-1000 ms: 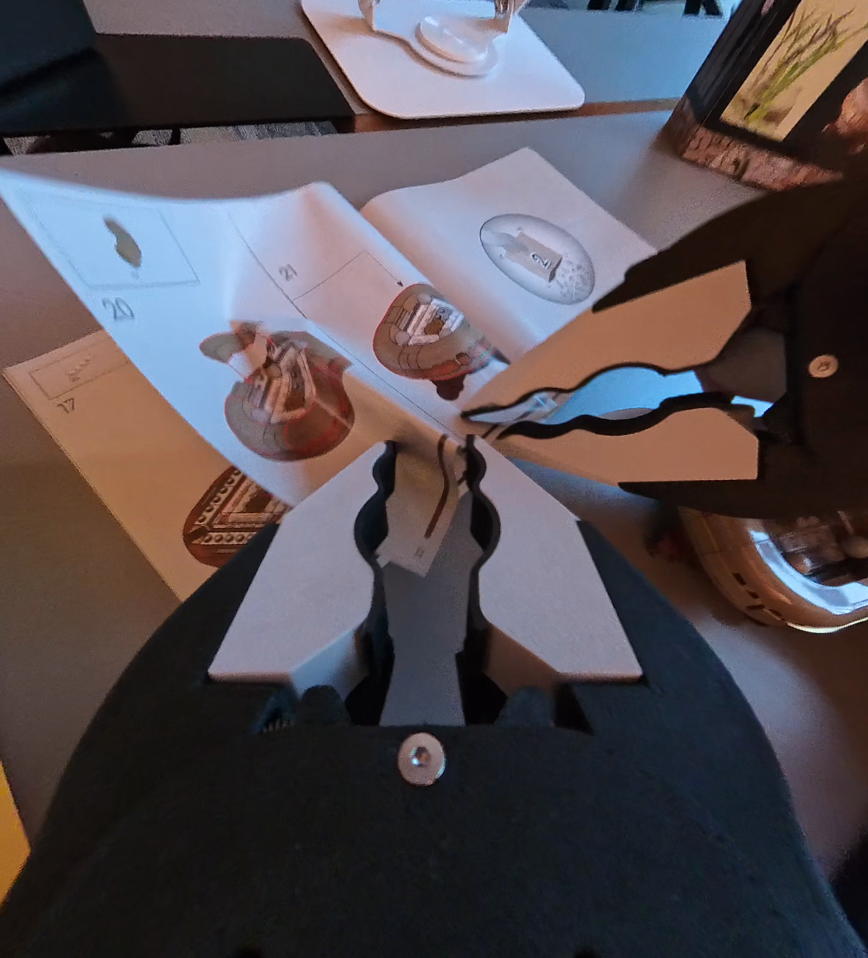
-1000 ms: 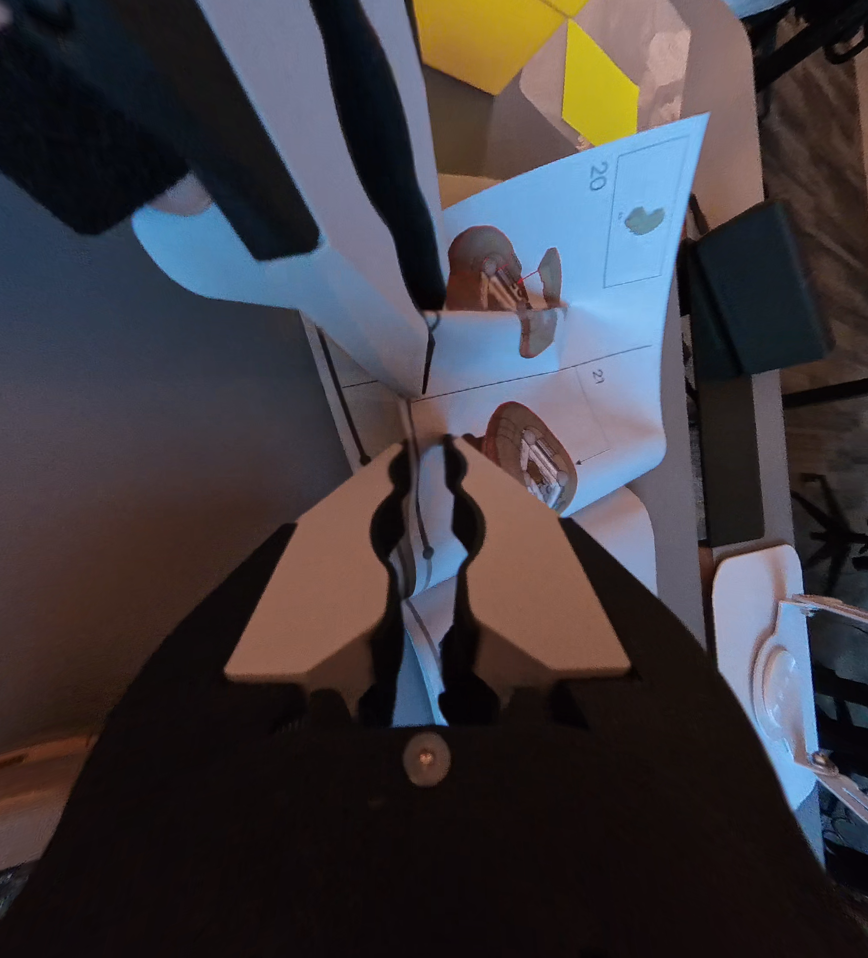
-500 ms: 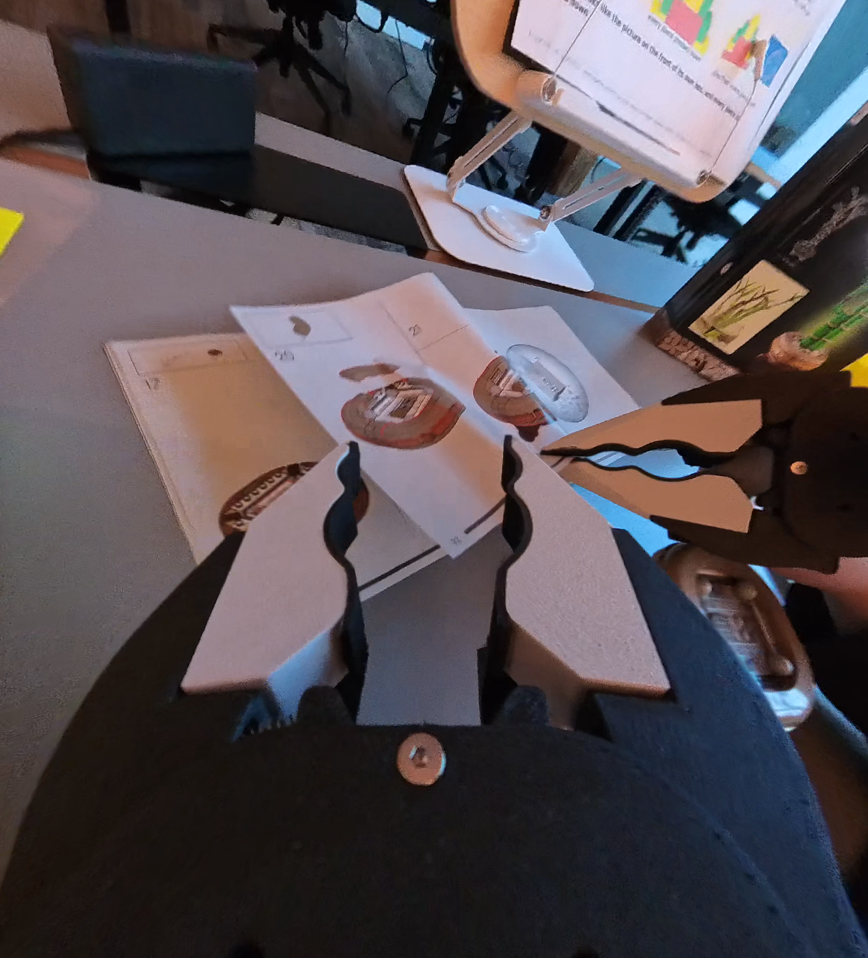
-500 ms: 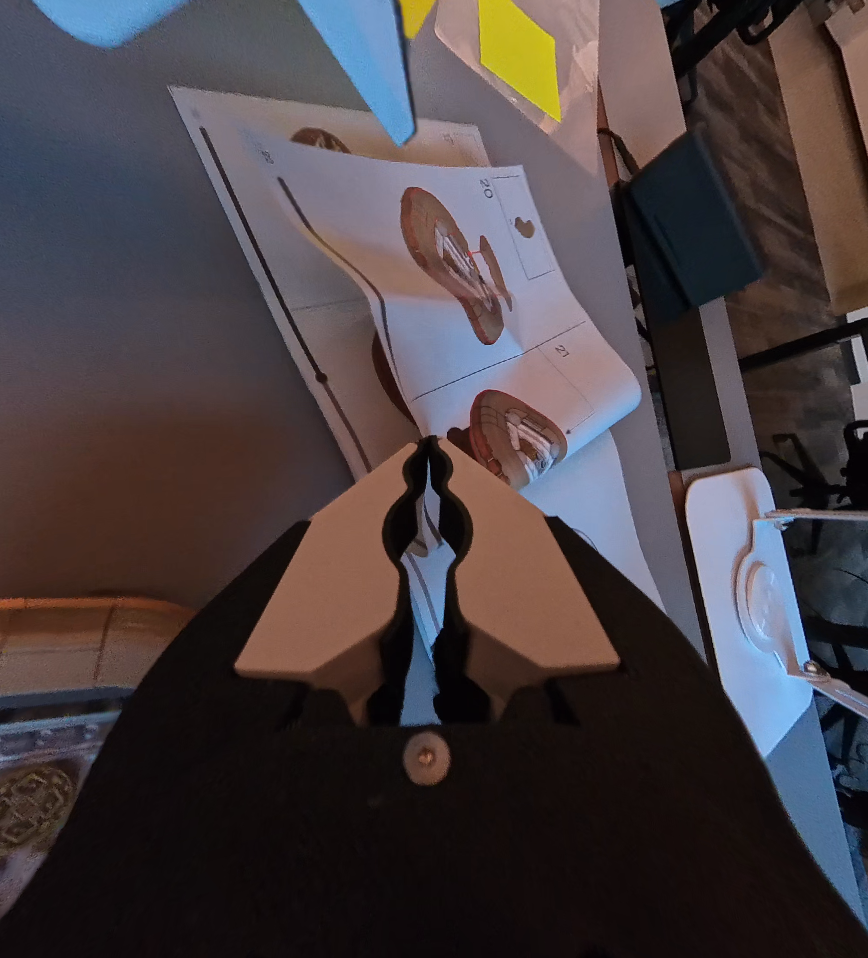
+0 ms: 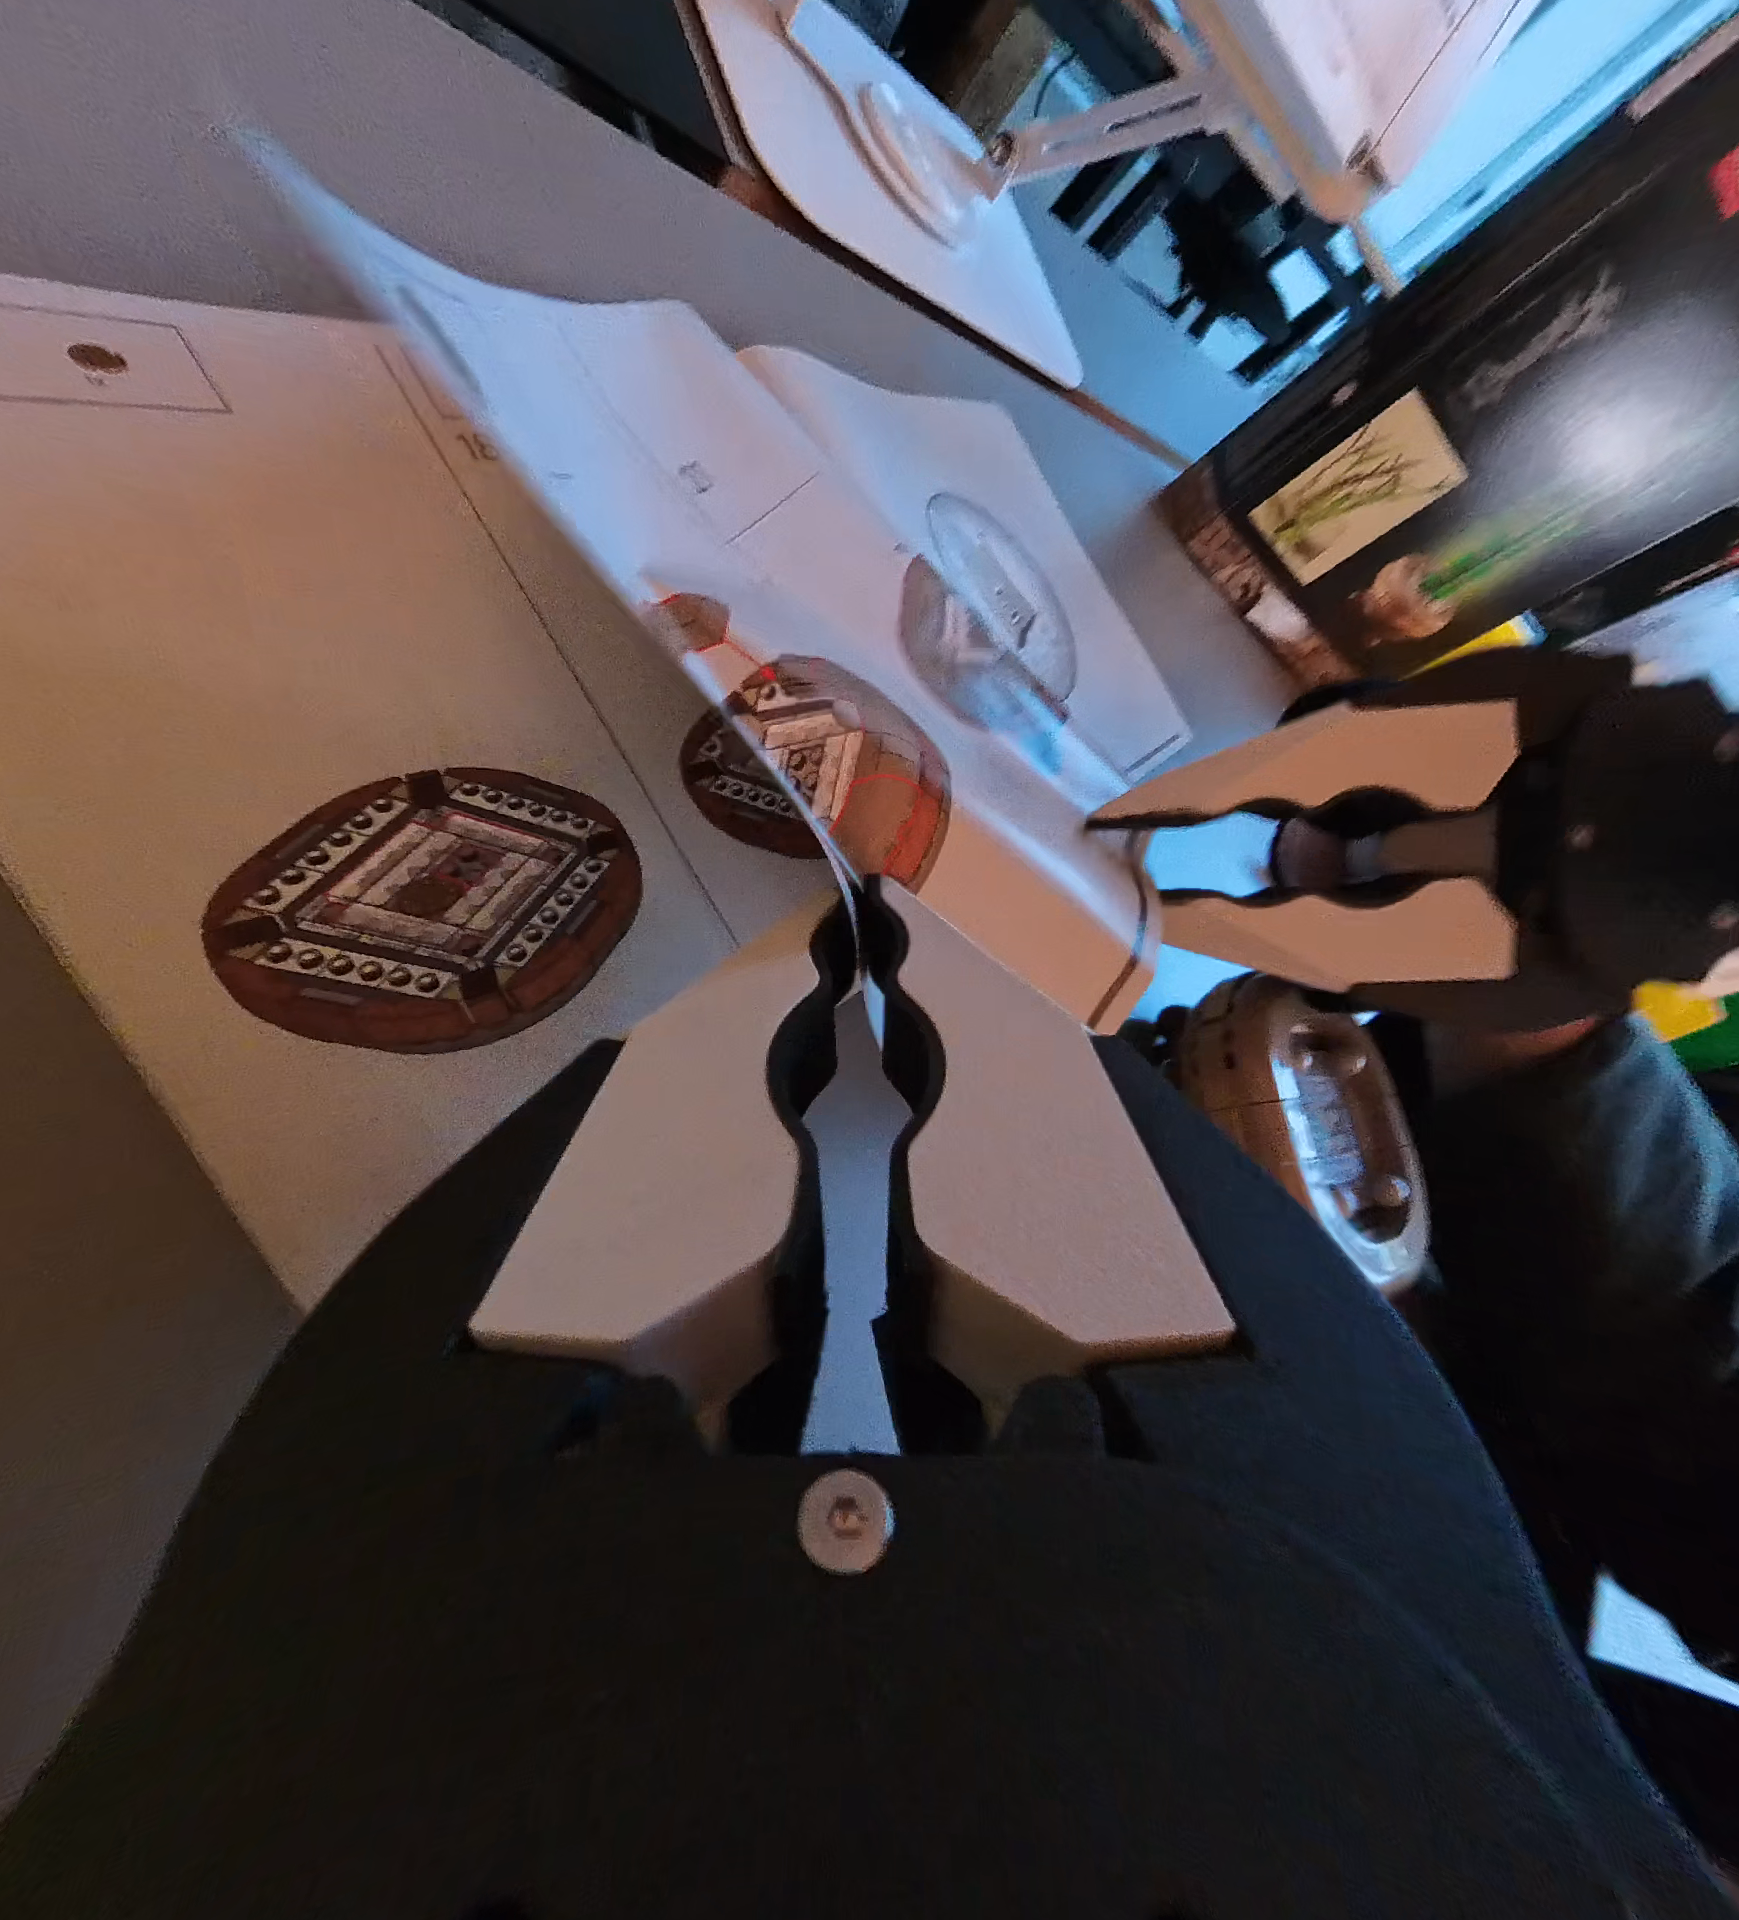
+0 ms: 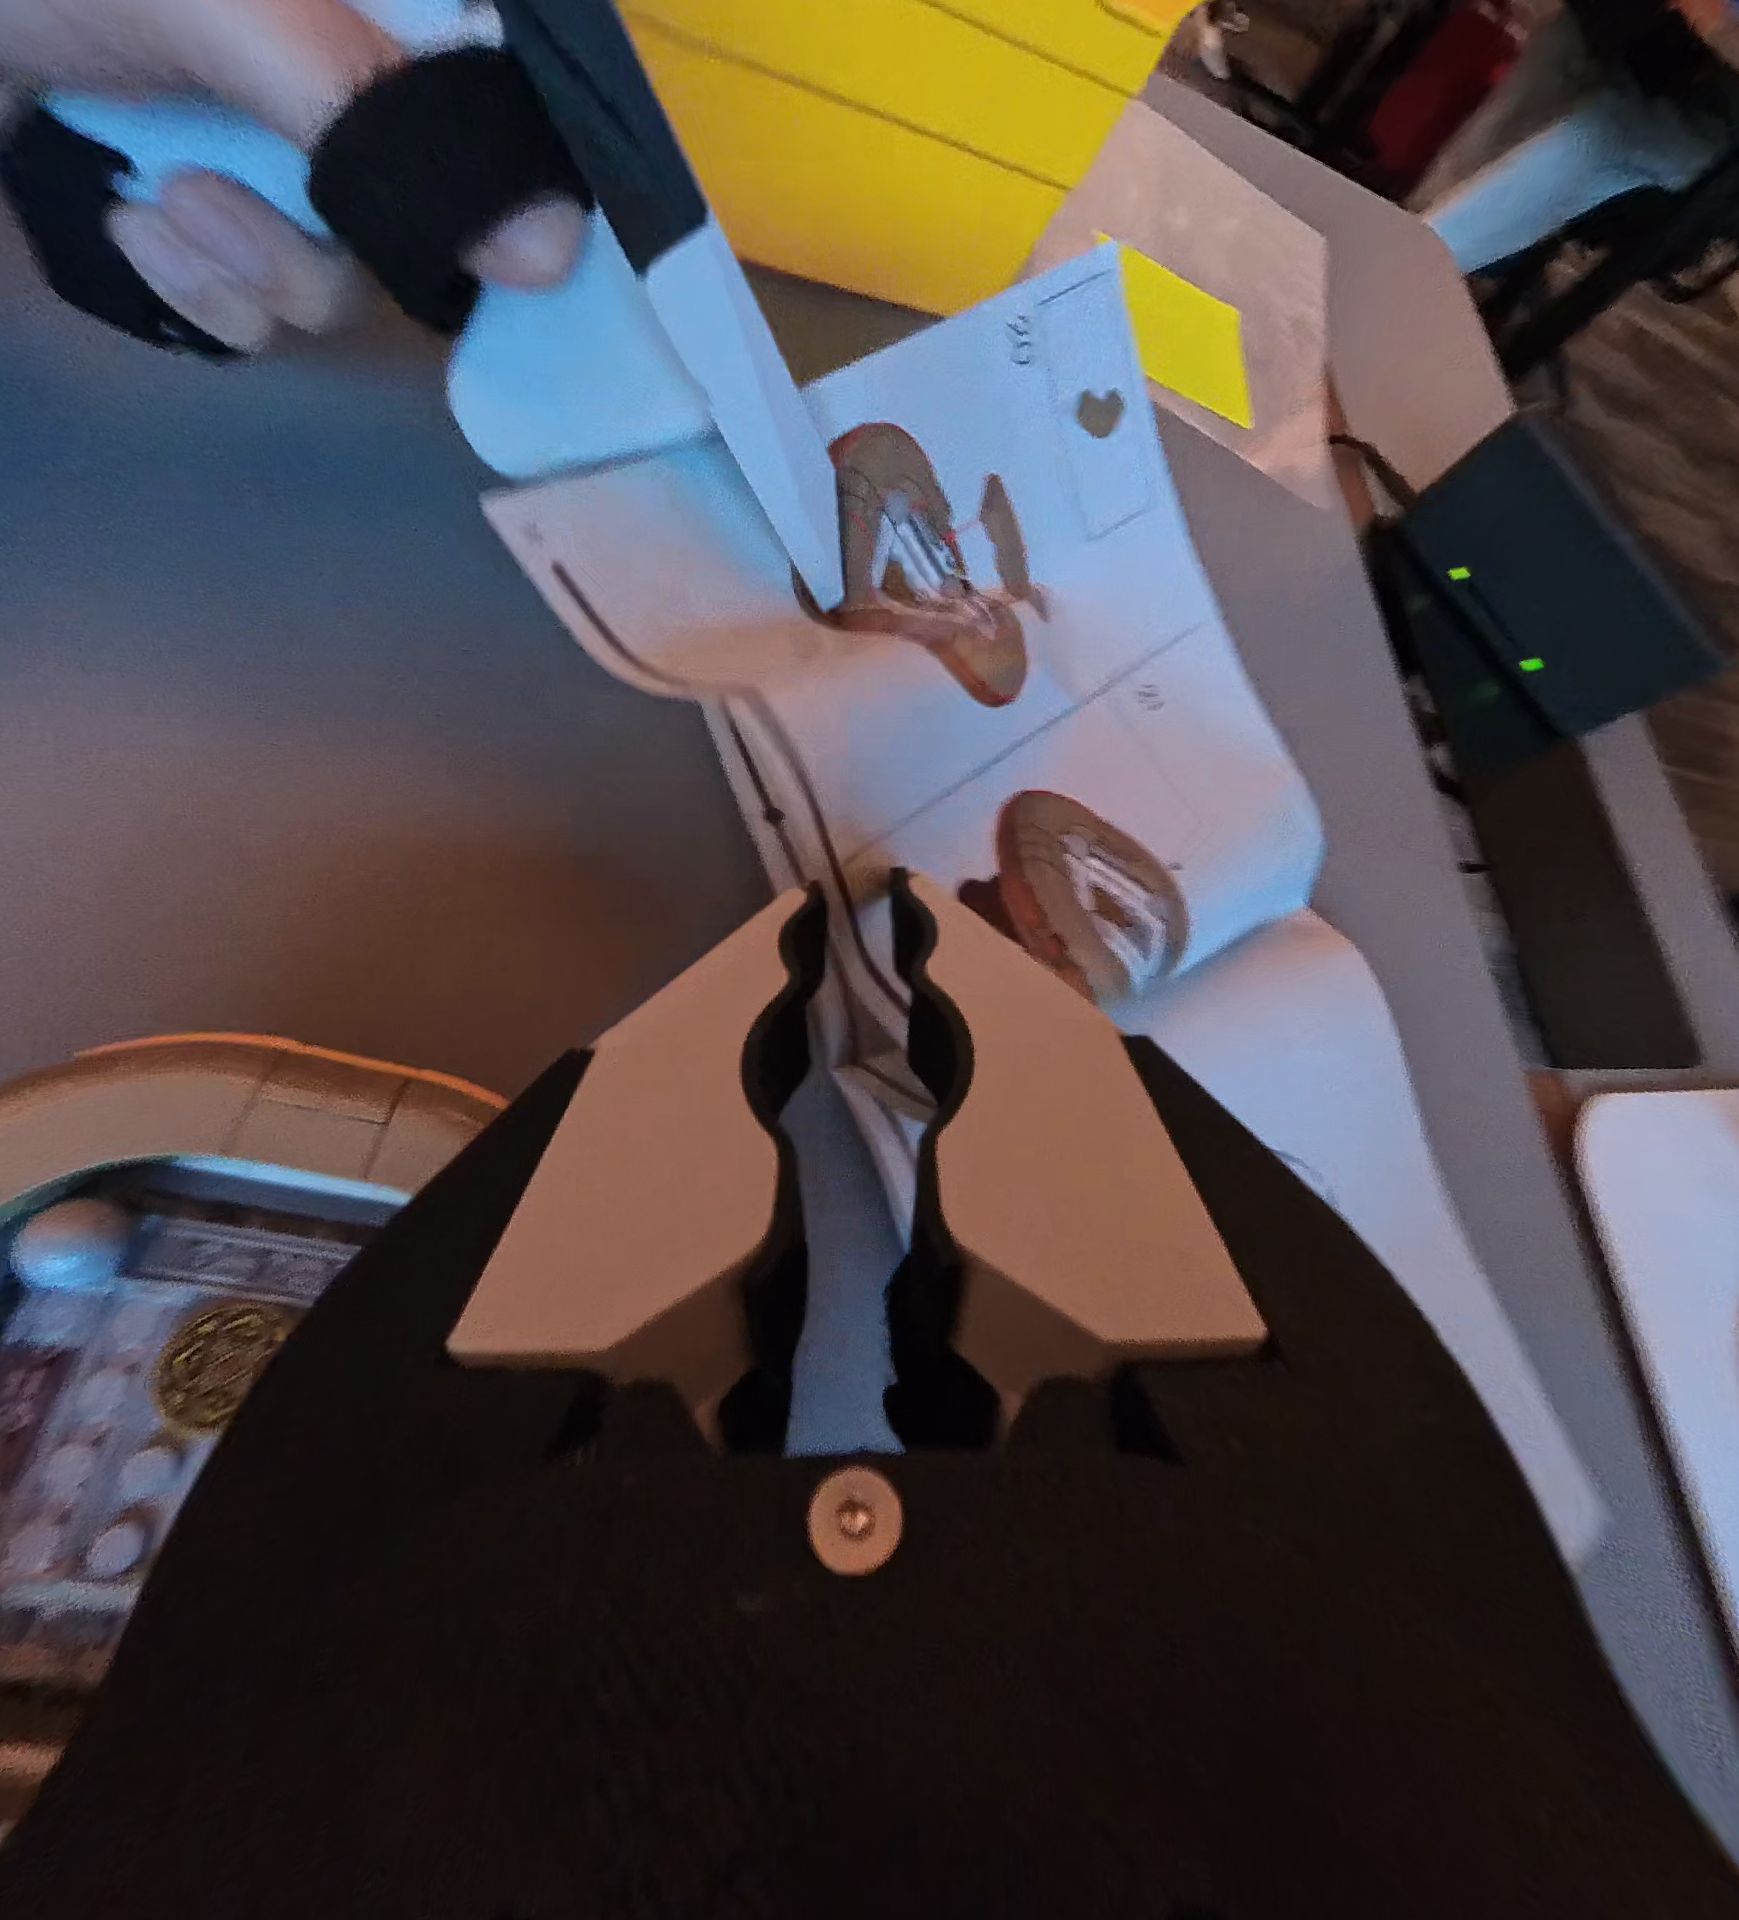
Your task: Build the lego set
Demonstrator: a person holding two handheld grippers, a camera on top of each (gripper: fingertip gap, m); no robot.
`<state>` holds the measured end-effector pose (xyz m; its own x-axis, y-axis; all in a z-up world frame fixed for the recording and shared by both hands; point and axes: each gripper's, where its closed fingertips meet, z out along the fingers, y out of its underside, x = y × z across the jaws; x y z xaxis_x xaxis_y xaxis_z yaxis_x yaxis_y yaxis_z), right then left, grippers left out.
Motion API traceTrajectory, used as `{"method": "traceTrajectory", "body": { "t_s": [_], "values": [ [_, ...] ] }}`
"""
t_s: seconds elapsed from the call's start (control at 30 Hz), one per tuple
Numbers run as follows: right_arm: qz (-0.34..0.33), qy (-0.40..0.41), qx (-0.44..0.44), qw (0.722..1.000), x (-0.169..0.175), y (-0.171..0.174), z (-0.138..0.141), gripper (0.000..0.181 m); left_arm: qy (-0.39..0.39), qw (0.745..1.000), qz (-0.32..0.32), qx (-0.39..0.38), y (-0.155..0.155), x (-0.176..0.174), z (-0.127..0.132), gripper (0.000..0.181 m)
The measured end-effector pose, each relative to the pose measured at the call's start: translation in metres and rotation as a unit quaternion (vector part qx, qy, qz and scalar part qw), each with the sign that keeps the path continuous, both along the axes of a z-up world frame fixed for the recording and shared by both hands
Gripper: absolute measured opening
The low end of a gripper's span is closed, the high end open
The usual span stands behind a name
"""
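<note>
Left wrist view: the left gripper (image 5: 865,904) is pinched tight on a lifted page of the instruction booklet (image 5: 273,644) lying on the table (image 5: 44,1195). At 3 o'clock, the right gripper (image 5: 1125,857) pinches other pages. The lego model (image 5: 1332,1122) sits at 4 o'clock.

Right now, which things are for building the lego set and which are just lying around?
For the job: instruction booklet, its lifted page pinched by left gripper and right gripper, round lego model, set box.

Lying about: yellow paper, black device with green lights, white stand base.
</note>
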<state>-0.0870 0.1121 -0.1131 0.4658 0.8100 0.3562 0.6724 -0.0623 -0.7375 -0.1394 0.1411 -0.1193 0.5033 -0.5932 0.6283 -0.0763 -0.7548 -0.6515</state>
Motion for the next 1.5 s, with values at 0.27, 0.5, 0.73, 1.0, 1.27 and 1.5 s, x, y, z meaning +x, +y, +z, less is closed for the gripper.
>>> {"method": "traceTrajectory", "body": {
  "t_s": [0.27, 0.5, 0.73, 1.0, 1.27, 1.5],
  "values": [
    [-0.043, 0.192, -0.136, 0.971, 0.032, 0.007, 0.024, 0.026, 0.218, 0.961, -0.004, 0.172, 0.009, -0.021, -0.001, 0.000],
    [-0.085, 0.210, -0.192, 0.955, 0.026, 0.021, 0.005, 0.025, 0.294, 0.934, 0.008, 0.203, 0.016, -0.034, -0.006, 0.000],
    [-0.089, 0.073, -0.191, 0.975, 0.019, 0.019, -0.038, 0.026, 0.321, 0.922, 0.036, 0.215, 0.026, -0.048, -0.004, 0.000],
    [-0.082, 0.055, -0.188, 0.977, 0.017, 0.017, -0.045, 0.026, 0.303, 0.934, 0.042, 0.185, 0.025, -0.047, -0.008, 0.000],
    [-0.043, 0.073, -0.165, 0.983, 0.006, 0.013, -0.031, 0.032, 0.267, 0.948, 0.034, 0.170, 0.021, -0.039, -0.006, 0.000],
    [0.031, 0.080, -0.111, 0.990, -0.039, -0.007, 0.010, 0.054, 0.129, 0.983, 0.018, 0.130, 0.010, -0.019, 0.018, 0.000]
  ]
}}
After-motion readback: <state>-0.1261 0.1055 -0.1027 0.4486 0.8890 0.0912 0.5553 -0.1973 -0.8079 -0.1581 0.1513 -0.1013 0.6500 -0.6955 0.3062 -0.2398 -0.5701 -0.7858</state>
